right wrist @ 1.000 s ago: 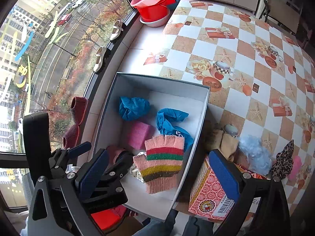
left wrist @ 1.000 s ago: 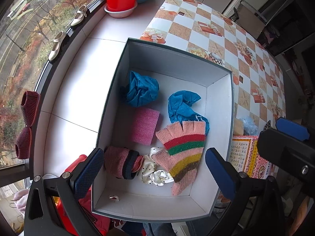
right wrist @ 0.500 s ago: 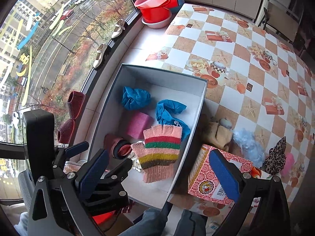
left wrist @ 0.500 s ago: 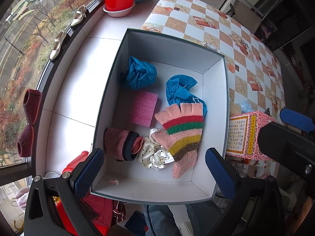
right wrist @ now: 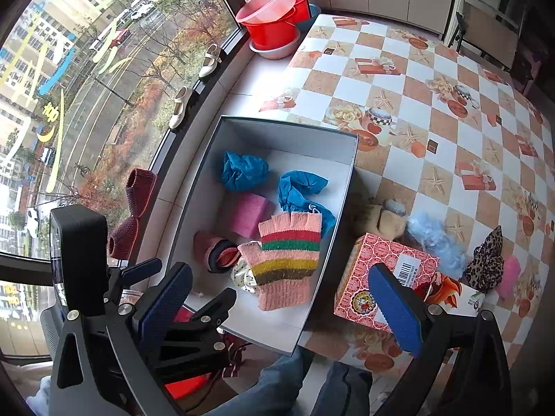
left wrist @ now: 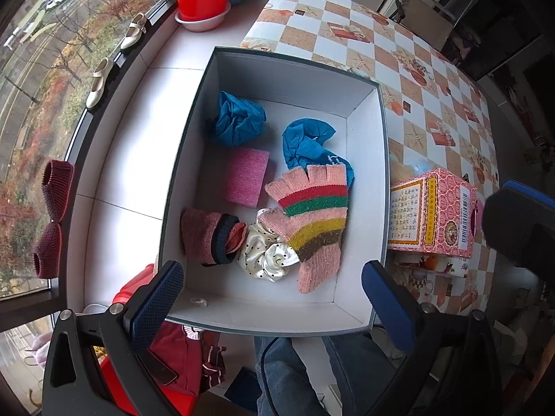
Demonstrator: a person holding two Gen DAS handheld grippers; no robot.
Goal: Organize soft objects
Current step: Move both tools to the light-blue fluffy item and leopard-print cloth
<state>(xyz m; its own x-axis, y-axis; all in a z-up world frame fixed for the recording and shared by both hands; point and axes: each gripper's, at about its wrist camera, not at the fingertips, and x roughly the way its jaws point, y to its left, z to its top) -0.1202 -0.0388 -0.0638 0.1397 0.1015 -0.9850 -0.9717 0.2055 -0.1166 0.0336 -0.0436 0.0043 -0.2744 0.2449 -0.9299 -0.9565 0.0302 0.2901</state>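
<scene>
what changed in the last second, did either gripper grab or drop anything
Both grippers pulled back and up from the box, so more table shows. The left gripper and right gripper stay open and empty. The striped glove and the rest in the box lie unmoved.

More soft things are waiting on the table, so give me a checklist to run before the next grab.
1. Left gripper open and holding nothing: ok.
2. Right gripper open and holding nothing: ok.
3. Striped glove lies inside the box: ok.
4. Soft things remain outside: blue fluff, leopard cloth: not ok.
5. Pink carton sits between the right gripper and the fluff: not ok.
6. Room left on the box floor: ok, near the front wall.
</scene>
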